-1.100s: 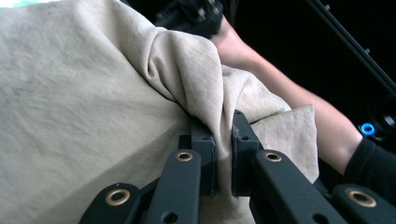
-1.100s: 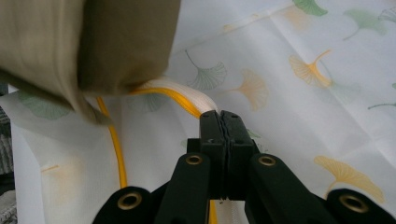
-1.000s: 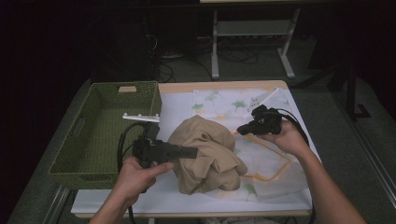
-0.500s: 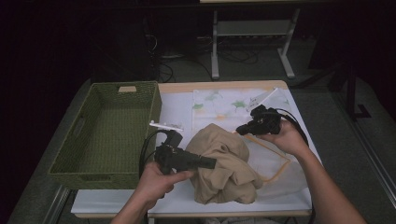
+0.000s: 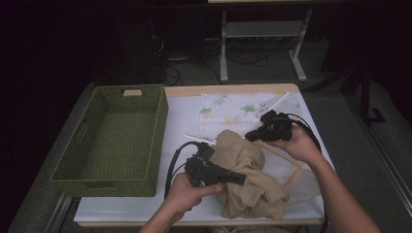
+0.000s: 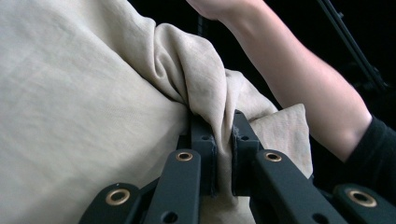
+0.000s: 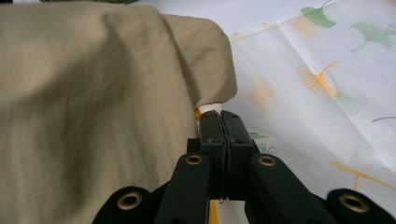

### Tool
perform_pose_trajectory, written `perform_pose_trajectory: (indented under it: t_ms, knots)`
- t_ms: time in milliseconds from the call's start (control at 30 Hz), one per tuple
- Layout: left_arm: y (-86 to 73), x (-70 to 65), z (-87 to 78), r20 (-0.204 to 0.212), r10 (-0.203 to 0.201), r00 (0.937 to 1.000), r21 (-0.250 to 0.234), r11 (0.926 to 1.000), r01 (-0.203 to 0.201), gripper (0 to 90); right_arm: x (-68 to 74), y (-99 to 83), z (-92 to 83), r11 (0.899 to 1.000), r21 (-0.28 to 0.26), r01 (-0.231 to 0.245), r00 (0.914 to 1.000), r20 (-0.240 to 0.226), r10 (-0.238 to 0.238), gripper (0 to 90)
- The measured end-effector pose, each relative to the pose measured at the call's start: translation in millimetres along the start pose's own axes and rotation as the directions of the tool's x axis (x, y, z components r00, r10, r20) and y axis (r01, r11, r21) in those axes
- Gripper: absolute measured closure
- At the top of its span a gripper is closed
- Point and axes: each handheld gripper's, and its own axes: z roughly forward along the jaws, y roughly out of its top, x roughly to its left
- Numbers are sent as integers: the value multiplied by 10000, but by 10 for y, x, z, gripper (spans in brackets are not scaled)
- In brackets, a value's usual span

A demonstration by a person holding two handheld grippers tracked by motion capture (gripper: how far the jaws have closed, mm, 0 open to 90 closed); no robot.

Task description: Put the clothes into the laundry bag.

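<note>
left gripper (image 6: pixel 223 140): jaws clamped on beige cloth (image 5: pixel 248 174) | right gripper (image 7: pixel 223 128): jaws pinched on leaf-print sheet (image 5: pixel 233 104) edge | basket (image 5: pixel 111 174): no readable writing

Both grippers, the left gripper (image 5: pixel 241 179) and the right gripper (image 5: pixel 248 136), are matt black, with brass-ringed pivot holes along their linked jaw arms. A thick black cable (image 5: pixel 171 165) loops from each. The person's forearms are bare, with a dark sleeve (image 6: pixel 373 154) at the right elbow.
</note>
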Motion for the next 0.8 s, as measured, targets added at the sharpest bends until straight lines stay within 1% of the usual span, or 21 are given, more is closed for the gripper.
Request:
perform_pose_trajectory:
  t_ms: [67,100,133,167,200,233,267,300,333,400,433,500,533,567,600,633,700,733,767,800]
  knots:
    - [-12,7,65,139,-54,9999,68,10000,53,838,7,-2,-12,10000,18,-26,10000,18,26,885]
    - [-21,8,95,279,-77,9996,56,10000,76,838,13,-4,-19,10000,0,-60,10000,26,60,885]
    - [-25,5,126,303,-23,9995,66,10000,21,838,10,-10,-29,10000,15,18,10000,41,-19,885]
    - [-18,18,152,139,16,9999,99,9999,-18,838,14,-15,-38,10000,-8,-49,10000,48,50,885]
    - [-12,43,166,-11,-103,9999,49,9999,103,838,13,-22,-45,10000,-21,-15,10000,56,15,885]
    - [-8,66,172,-109,-195,9998,-35,9998,195,838,17,-26,-48,10000,4,-2,10000,71,2,885]
    - [-8,66,172,-109,-195,9998,-35,9998,195,838,17,-26,-48,10000,4,-2,10000,71,2,885]
    - [-10,211,190,-736,-646,9952,-563,9966,605,838,40,-35,-57,10000,0,92,9999,43,-92,886]
    - [-10,211,190,-736,-646,9952,-563,9966,605,838,40,-35,-57,10000,0,92,9999,43,-92,886]
    - [-23,308,206,-1054,-910,9903,-770,9936,831,838,62,-38,-57,9998,-9,177,9998,-27,-177,886]
    - [-35,348,213,-1194,-1102,9867,-962,9904,990,837,76,-40,-59,9998,69,171,9998,-36,-171,887]
    - [-57,411,227,-1130,-1325,9847,-1116,9865,1200,837,96,-45,-51,9998,99,198,9997,-108,-197,887]
    - [-67,418,232,-1293,-1403,9816,-1199,9849,1250,838,114,-56,-35,9995,146,285,9994,-184,-282,887]
    - [-73,415,240,-1292,-1417,9814,-1215,9845,1262,838,114,-56,-35,9995,146,285,9994,-184,-282,887]
    - [-74,407,253,-1031,-1329,9858,-1086,9866,1217,838,121,-61,-27,9995,181,254,9995,-198,-251,888]
    - [-77,373,269,-862,-1238,9886,-985,9884,1152,838,120,-65,-25,9993,201,307,9994,-162,-303,888]
    - [-79,267,311,-516,-934,9943,-731,9933,895,838,118,-63,-30,9996,92,269,9996,-129,-268,888]
    - [-87,205,330,-403,-782,9961,-668,9949,754,838,115,-62,-29,9997,90,248,9997,-82,-247,888]
    - [-101,149,345,-297,-707,9971,-606,9958,688,838,109,-63,-26,9995,120,290,9996,-43,-290,888]
    - [-116,100,358,-112,-688,9976,-471,9966,682,838,109,-64,-23,9997,149,205,9998,-3,-205,888]
